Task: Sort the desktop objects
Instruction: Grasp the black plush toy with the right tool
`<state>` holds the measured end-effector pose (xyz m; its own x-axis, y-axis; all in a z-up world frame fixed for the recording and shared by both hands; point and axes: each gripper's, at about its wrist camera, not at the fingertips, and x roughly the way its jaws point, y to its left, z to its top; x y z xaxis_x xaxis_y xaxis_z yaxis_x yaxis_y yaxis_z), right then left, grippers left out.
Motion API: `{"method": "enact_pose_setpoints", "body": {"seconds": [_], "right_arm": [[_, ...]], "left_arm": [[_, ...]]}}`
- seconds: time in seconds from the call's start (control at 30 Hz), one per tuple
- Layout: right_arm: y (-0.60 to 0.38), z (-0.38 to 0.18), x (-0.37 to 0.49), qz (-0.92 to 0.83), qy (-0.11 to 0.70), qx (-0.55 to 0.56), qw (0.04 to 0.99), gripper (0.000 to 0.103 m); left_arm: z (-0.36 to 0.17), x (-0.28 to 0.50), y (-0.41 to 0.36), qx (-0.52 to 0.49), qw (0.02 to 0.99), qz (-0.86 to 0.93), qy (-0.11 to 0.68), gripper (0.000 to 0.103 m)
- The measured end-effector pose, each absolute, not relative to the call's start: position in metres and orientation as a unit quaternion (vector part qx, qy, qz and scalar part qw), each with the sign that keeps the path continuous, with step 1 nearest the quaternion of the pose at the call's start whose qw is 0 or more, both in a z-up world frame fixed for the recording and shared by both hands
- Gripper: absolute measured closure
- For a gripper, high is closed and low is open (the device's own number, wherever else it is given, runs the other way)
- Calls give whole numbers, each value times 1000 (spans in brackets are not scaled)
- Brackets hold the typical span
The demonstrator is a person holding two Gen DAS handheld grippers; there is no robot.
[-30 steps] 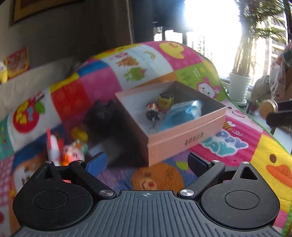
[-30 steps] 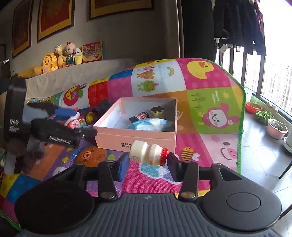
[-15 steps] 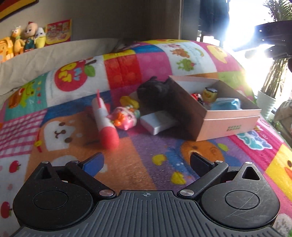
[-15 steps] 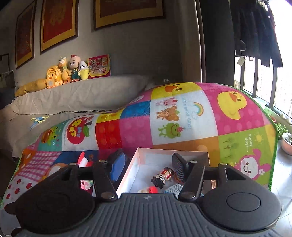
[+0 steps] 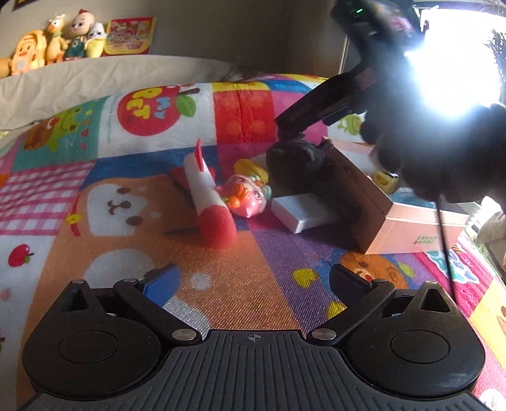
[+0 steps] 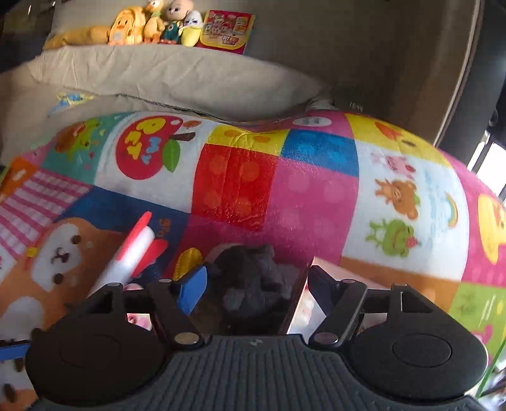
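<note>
My right gripper (image 6: 256, 284) hangs over a dark plush toy (image 6: 249, 278) that lies against the left wall of the pink box (image 6: 316, 300). Its jaws are opening; the plush sits between them and the pads do not press it. In the left wrist view the right gripper's fingers (image 5: 303, 117) come down from the upper right onto the same plush (image 5: 297, 155). My left gripper (image 5: 253, 281) is open and empty, low over the mat. Ahead of it lie a red-and-white rocket toy (image 5: 205, 196), a pink toy (image 5: 246, 193), a yellow corn toy (image 5: 253, 167) and a white box (image 5: 303, 211).
The pink box (image 5: 411, 221) holds a small yellow item (image 5: 384, 181) and something blue. A patchwork play mat (image 5: 221, 268) covers the surface. Behind it runs a grey cushion (image 6: 174, 79) with several plush toys (image 6: 151, 22) on top. Window glare washes out the upper right.
The right gripper carried a small milk bottle over the box, left it there, then swung left to the dark plush with wider jaws. The left gripper turned left from the box toward the loose toys.
</note>
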<state>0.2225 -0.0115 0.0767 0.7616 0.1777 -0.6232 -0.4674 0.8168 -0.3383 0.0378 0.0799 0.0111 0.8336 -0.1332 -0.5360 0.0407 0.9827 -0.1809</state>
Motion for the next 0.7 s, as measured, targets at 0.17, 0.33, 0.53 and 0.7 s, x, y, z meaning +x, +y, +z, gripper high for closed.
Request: {"method": "enact_pose_setpoints", "body": {"seconds": [0.17, 0.33, 0.53, 0.7], "right_arm": [[30, 36, 247, 145, 310, -350, 872, 32], [26, 41, 229, 161, 299, -357, 870, 55], [-42, 117, 156, 252, 301, -180, 902, 95], [-79, 132, 107, 276, 274, -174, 905, 92]], "left_arm": [[11, 37, 84, -96, 954, -41, 282, 0], [10, 38, 88, -109, 952, -40, 283, 0], [10, 38, 89, -112, 951, -36, 287, 0], [9, 41, 86, -103, 950, -24, 295, 0]]}}
